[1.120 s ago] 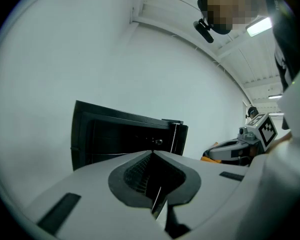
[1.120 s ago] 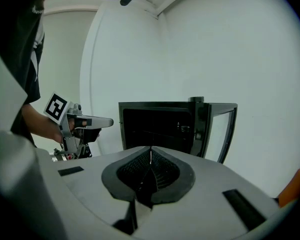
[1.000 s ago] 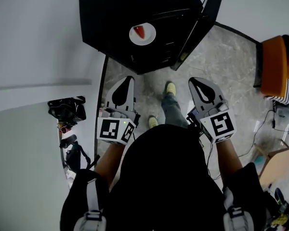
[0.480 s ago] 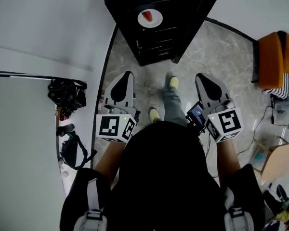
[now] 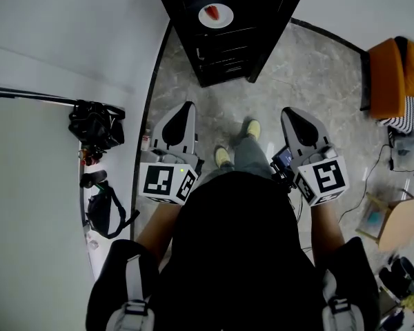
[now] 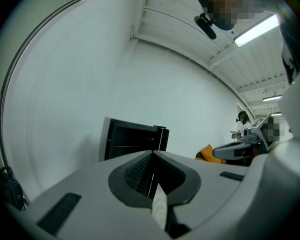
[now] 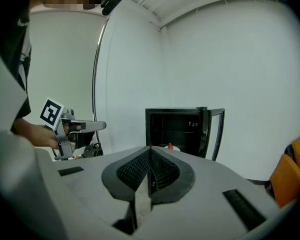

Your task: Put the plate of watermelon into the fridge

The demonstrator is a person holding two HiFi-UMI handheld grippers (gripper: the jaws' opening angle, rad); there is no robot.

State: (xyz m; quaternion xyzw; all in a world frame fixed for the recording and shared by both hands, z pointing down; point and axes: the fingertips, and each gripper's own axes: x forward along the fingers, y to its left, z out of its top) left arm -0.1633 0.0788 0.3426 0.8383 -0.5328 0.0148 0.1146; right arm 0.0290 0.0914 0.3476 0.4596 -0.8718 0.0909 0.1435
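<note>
A white plate (image 5: 216, 15) with a red watermelon slice sits on a shelf inside the small black fridge (image 5: 228, 54), whose door stands open to the right. In the right gripper view the plate (image 7: 172, 147) shows low in the fridge (image 7: 182, 126), just past the jaw tips. My left gripper (image 5: 185, 109) and right gripper (image 5: 291, 114) are held side by side over the floor, well short of the fridge. Both are shut and empty. The left gripper (image 6: 152, 153) points at the fridge (image 6: 132, 141). The right gripper (image 7: 150, 148) has its jaws pressed together.
A black bag (image 5: 96, 131) and small gear lie by the white wall at left. An orange chair (image 5: 393, 81) stands at right, with a cardboard box (image 5: 397, 226) and cables below it. The person's feet (image 5: 238, 143) are on the marble floor between the grippers.
The fridge with the plate has slid toward the top of the head view and looks smaller: the person and both shut grippers have backed away from it. The plate stays on its shelf.
</note>
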